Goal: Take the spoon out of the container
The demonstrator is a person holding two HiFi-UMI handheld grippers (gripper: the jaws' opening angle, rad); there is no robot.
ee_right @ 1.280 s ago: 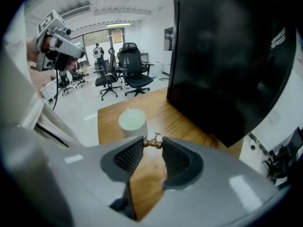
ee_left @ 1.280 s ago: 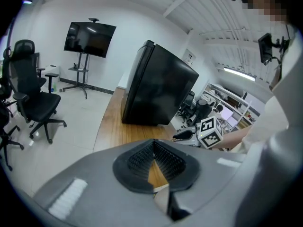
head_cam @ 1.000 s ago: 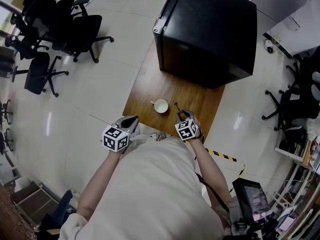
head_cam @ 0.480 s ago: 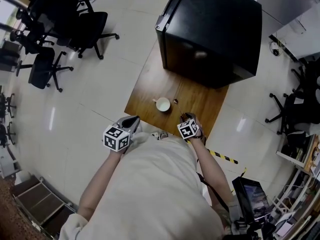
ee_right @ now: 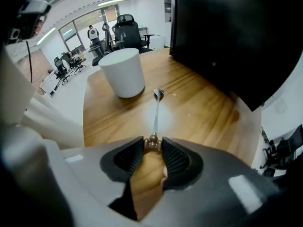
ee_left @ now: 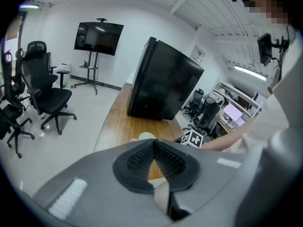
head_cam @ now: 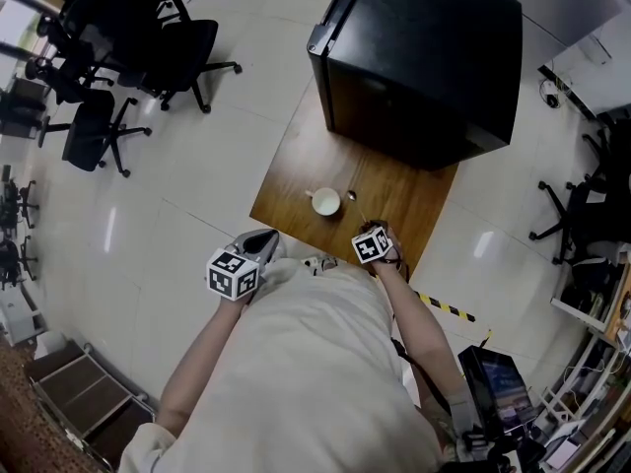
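A white cup (head_cam: 323, 201) stands on the wooden table (head_cam: 296, 175). To its right lies a thin metal spoon (head_cam: 355, 203), outside the cup, bowl end pointing away from me. My right gripper (head_cam: 366, 227) is shut on the end of its handle. In the right gripper view the spoon (ee_right: 156, 110) runs from the pads (ee_right: 152, 144) toward the cup (ee_right: 124, 72); its bowl is low over the wood, contact unclear. My left gripper (head_cam: 264, 236) hangs off the table's near left corner, shut (ee_left: 154, 144) with nothing in it.
A big black cabinet (head_cam: 419, 57) fills the table's far end. Office chairs (head_cam: 148, 52) stand on the tiled floor at the left. Yellow-black tape (head_cam: 444, 306) marks the floor near my right arm. The table's near edge lies just under both grippers.
My right gripper has sunk toward the table with the spoon, which now lies flatter beside the cup. The left gripper has stayed put.
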